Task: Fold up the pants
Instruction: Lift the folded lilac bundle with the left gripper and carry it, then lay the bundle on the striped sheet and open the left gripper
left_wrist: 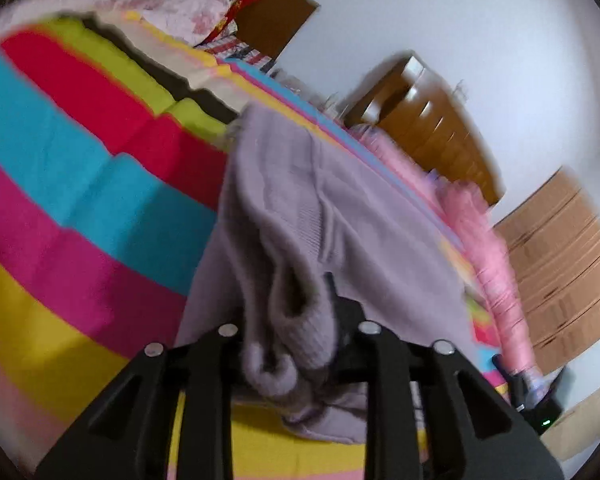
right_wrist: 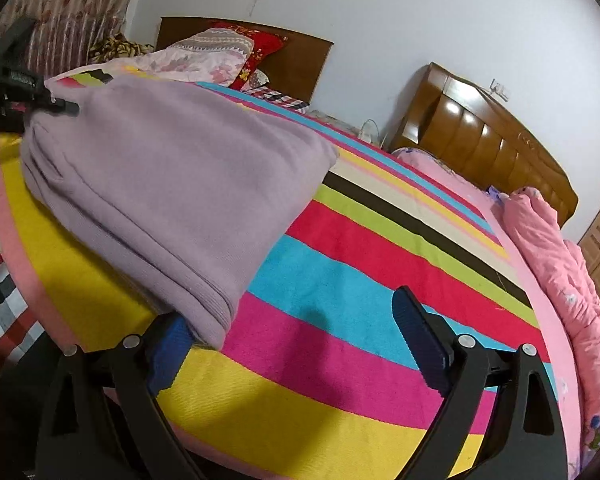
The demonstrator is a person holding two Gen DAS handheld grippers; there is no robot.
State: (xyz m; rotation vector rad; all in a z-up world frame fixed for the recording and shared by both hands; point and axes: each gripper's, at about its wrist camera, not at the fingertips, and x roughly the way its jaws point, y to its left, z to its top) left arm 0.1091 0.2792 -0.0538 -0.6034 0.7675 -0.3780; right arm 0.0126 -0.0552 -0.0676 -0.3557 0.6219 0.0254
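Observation:
Lilac knit pants (right_wrist: 172, 176) lie folded in a thick stack on the striped bedspread (right_wrist: 380, 272). In the left wrist view the pants (left_wrist: 340, 220) stretch away from me, and a bunched end of the cloth fills the gap between my left gripper's (left_wrist: 288, 320) jaws, hiding the pads. From the right wrist view the left gripper (right_wrist: 60, 106) sits at the stack's far left edge. My right gripper (right_wrist: 296, 328) stands open over the stripes. Its left blue pad (right_wrist: 168, 352) sits at the stack's near corner, with the cloth lapping over its tip.
A rolled pink quilt (right_wrist: 560, 264) runs along the bed's right side below a wooden headboard (right_wrist: 492, 136). Pillows (right_wrist: 220, 52) are piled at the far end. Checked fabric (right_wrist: 0, 300) lies beyond the bed's left edge. A black unit with a green light (left_wrist: 540, 412) shows low right.

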